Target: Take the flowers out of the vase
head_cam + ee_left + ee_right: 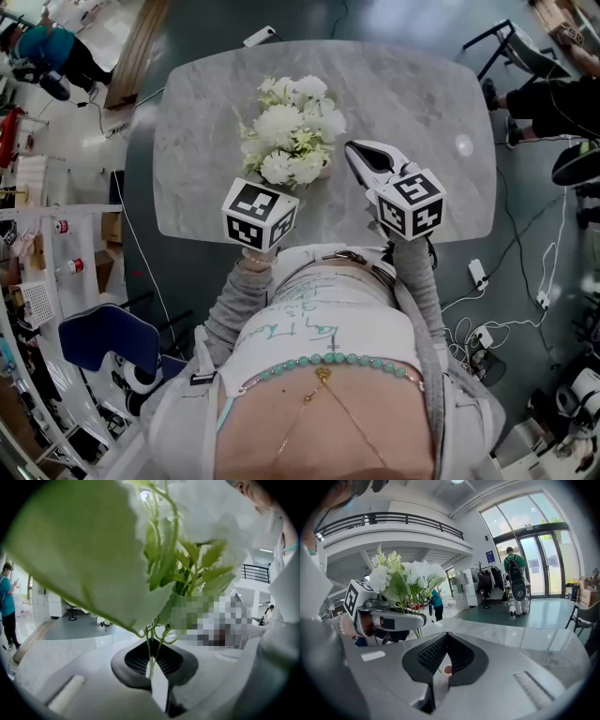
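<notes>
Left claw [149, 657] pinches the green stems [151, 641] of the white bouquet [291, 136]. Right claw [445, 648], pressed together and empty, reaches over the bench [422, 94] just right of the bouquet.

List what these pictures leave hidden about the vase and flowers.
1. Vase: in no view; in the head view the flowers cover the table beneath them.
2. Stems: lower ends hidden, left gripper view, behind the left gripper shut on them.
3. Pinkish spot at the right gripper, right gripper view: too small to identify.
</notes>
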The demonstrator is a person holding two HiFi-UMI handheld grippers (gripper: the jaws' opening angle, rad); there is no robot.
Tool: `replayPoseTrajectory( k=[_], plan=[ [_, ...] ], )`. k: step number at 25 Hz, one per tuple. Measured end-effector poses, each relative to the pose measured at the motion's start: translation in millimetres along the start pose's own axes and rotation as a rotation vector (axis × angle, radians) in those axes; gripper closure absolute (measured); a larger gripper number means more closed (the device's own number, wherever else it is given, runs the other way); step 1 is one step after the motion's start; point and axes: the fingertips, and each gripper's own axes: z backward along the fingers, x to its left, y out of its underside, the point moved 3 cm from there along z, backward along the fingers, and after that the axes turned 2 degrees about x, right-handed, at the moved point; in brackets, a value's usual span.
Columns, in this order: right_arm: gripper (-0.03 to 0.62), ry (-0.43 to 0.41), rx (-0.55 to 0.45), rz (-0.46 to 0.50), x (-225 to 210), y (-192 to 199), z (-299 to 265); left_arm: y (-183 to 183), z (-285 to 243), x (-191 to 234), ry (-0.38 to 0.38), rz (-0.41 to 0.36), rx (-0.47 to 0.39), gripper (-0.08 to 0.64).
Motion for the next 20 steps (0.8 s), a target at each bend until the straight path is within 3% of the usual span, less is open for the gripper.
replayPoseTrajectory(
  k=[20],
  plan=[
    [0.566, -0.023, 0.003, 0.009, -8, -7, -3, -4, 4, -8, 0.016, -0.005, 0.003, 0.552]
  ],
)
